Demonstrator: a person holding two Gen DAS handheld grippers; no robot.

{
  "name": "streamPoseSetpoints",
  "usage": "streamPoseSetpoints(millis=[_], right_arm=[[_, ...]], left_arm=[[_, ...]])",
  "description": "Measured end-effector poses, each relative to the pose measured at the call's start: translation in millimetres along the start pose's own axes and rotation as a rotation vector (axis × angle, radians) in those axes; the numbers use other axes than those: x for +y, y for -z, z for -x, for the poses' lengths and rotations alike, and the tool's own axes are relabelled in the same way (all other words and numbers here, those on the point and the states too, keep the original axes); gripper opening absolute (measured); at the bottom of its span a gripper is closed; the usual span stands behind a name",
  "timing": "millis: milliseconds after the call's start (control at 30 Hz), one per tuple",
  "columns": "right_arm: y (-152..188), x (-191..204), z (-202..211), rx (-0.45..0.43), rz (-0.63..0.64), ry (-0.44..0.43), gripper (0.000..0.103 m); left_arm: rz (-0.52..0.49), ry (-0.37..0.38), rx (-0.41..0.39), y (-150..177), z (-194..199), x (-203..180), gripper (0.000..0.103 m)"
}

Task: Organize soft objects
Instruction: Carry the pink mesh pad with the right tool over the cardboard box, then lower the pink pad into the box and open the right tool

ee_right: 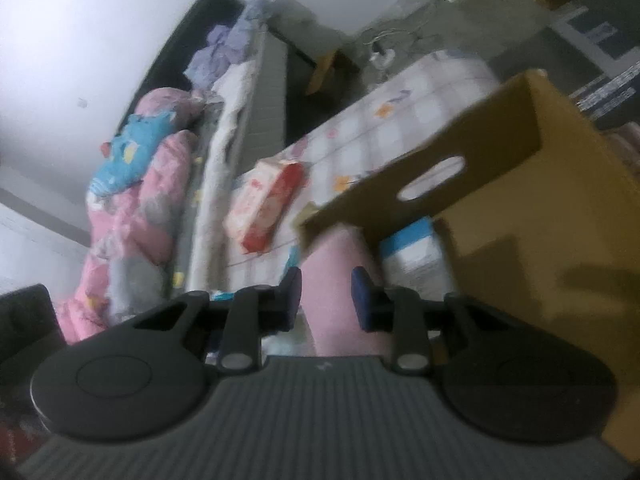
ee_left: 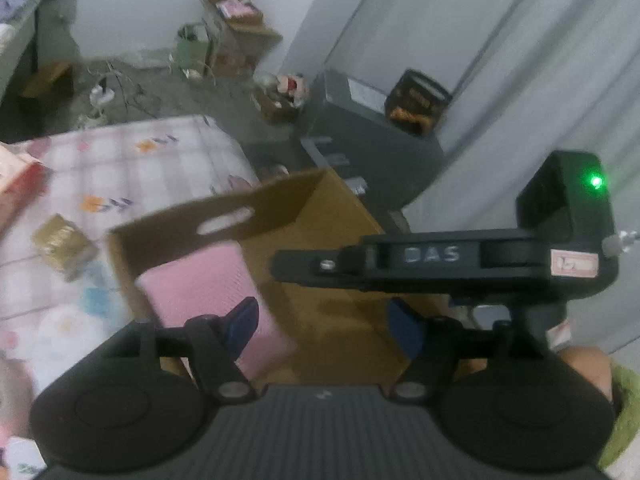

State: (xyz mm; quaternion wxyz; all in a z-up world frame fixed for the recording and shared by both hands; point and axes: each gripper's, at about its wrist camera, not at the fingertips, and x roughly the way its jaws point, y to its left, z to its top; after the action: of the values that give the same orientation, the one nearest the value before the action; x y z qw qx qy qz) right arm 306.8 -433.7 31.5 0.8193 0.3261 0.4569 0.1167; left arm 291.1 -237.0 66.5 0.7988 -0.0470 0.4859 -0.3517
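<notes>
A brown cardboard box [ee_left: 280, 208] with a hand slot stands on the patterned bed sheet [ee_left: 120, 168]. A pink soft pack [ee_left: 208, 300] leans inside the box at its left wall. My left gripper [ee_left: 322, 326] is open and empty above the box's inside. In the right wrist view, my right gripper [ee_right: 326, 300] has its blue pads on both sides of the pink pack [ee_right: 344, 280] and grips it at the box [ee_right: 520, 184]. A blue and white pack [ee_right: 412, 252] lies in the box beside it. The right gripper's body [ee_left: 460, 264] crosses the left wrist view.
A red and white tissue pack [ee_right: 264, 204] and a gold wrapped pack [ee_left: 62, 246] lie on the sheet. Pink and blue bedding [ee_right: 132, 200] is piled at the wall. A grey cabinet [ee_left: 368, 140], cardboard boxes [ee_left: 236, 20] and clutter are on the floor beyond.
</notes>
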Motion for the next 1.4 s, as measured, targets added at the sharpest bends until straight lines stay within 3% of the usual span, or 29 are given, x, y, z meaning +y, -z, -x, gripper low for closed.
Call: streamPoseSetpoints(millis=[100,267,633,800,967,1133,1400], right_arm=[[-8,-20,-14,-0.002,-0.002,0.058,0.026],[-16,-57,-26,-0.01,-0.057,0.09,0.026],[-11,-70,-29,-0.013,-0.077,0.126,0.029],[-7,-69,-39,0.002,-0.087,0.204,0.052],[-3,-72,-61,0.044,-0.115,0.292,0.068],[-11,-74,-87,0.063,-0.134,0.392,0.077],[-21,-73,-126,0.104,-0.114,0.526,0.08]], left_arm=[[-0.003,-0.019,0.03,-4,-36,-2,0.071],[0.006,-0.039,0.041,-4,-50,17,0.071],[-0.001,-0.075,-0.054,0,14,45,0.081],[0.013,-0.131,-0.1,13,55,67,0.089],[0.074,-0.23,-0.146,41,95,106,0.092],[0.16,-0.264,-0.164,68,119,148,0.092],[0.245,-0.247,-0.151,96,124,186,0.092]])
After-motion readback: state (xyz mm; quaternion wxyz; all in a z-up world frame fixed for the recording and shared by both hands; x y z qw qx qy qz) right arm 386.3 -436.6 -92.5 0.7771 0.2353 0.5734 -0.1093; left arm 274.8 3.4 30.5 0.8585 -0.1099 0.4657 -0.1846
